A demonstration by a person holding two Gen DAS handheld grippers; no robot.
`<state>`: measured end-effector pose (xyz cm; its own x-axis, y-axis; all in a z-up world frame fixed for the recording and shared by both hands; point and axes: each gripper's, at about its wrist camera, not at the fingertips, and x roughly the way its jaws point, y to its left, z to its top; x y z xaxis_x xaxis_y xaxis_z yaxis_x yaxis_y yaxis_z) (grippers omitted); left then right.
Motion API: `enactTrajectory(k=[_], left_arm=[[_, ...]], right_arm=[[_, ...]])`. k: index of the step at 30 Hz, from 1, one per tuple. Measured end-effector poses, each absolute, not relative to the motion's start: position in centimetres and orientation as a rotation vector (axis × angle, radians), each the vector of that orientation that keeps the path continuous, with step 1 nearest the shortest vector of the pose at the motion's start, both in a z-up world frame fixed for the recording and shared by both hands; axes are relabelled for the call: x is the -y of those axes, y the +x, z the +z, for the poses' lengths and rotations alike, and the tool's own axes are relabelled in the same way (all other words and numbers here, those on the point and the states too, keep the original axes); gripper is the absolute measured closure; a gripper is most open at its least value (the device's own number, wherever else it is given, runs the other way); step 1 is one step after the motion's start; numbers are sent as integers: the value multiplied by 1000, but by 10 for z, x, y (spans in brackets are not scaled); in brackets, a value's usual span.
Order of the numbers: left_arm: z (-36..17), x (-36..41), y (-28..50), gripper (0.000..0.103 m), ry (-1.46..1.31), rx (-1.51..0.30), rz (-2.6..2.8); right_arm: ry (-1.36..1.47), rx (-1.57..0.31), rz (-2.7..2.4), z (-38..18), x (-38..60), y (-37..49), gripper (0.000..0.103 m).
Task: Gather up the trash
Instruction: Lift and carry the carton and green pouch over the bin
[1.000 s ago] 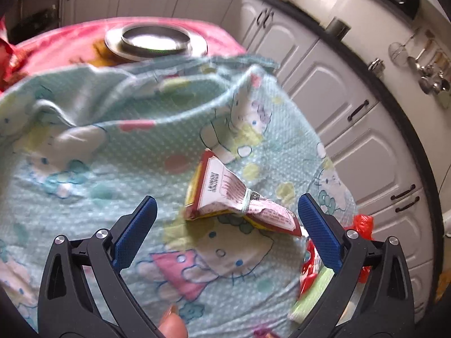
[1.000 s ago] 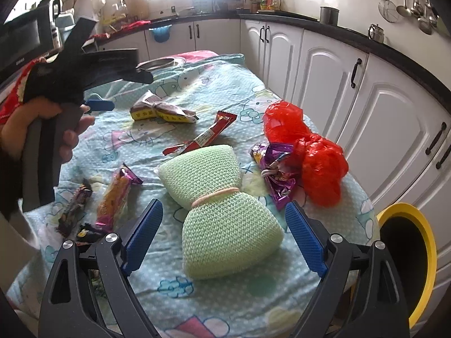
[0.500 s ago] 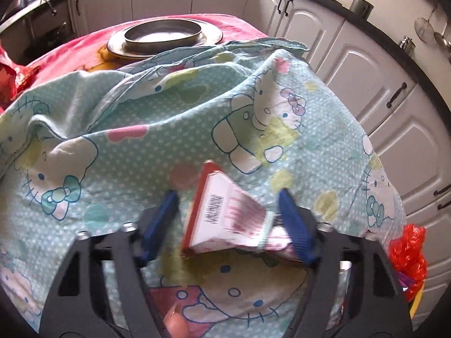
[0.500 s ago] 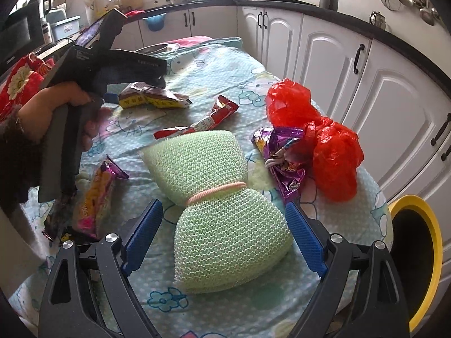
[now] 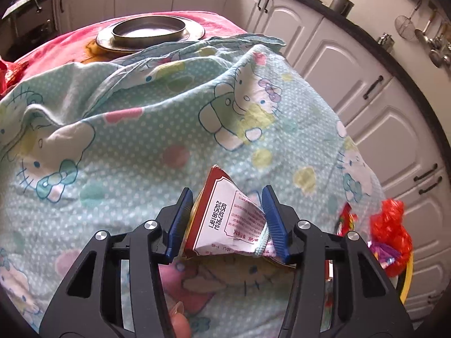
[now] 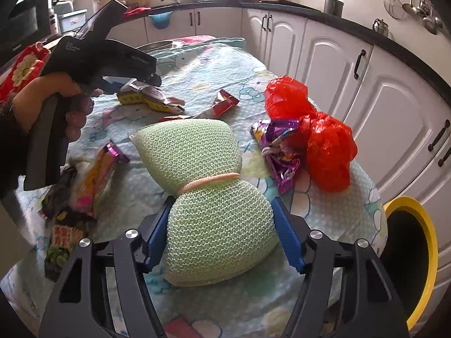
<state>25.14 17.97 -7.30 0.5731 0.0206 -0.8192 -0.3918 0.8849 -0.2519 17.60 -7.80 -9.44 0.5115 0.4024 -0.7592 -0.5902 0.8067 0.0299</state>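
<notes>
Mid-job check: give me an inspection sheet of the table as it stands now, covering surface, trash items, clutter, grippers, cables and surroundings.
Surface: table under a pale blue cartoon-print cloth, wrinkled at the far end.
Job's things: red-and-white snack packet tied with a band; green mesh foam bundle with a pink band; crumpled red plastic bag; purple foil wrapper; red bar wrapper; pink-yellow wrapper; dark wrappers at the near left edge.
Clutter: round metal tray on a red cloth.
Grippers: left gripper closing around the snack packet; right gripper closing around the mesh bundle.
Cables: nothing seen.
Surroundings: yellow-rimmed bin beside the table; white kitchen cabinets.
</notes>
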Motion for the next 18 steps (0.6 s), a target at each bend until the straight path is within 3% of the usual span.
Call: enactTrajectory(k=[18], left_arm=[[-21, -158, 187, 60, -457, -758, 157]], right_arm=[[-150, -795, 651, -71, 120, 144, 40]])
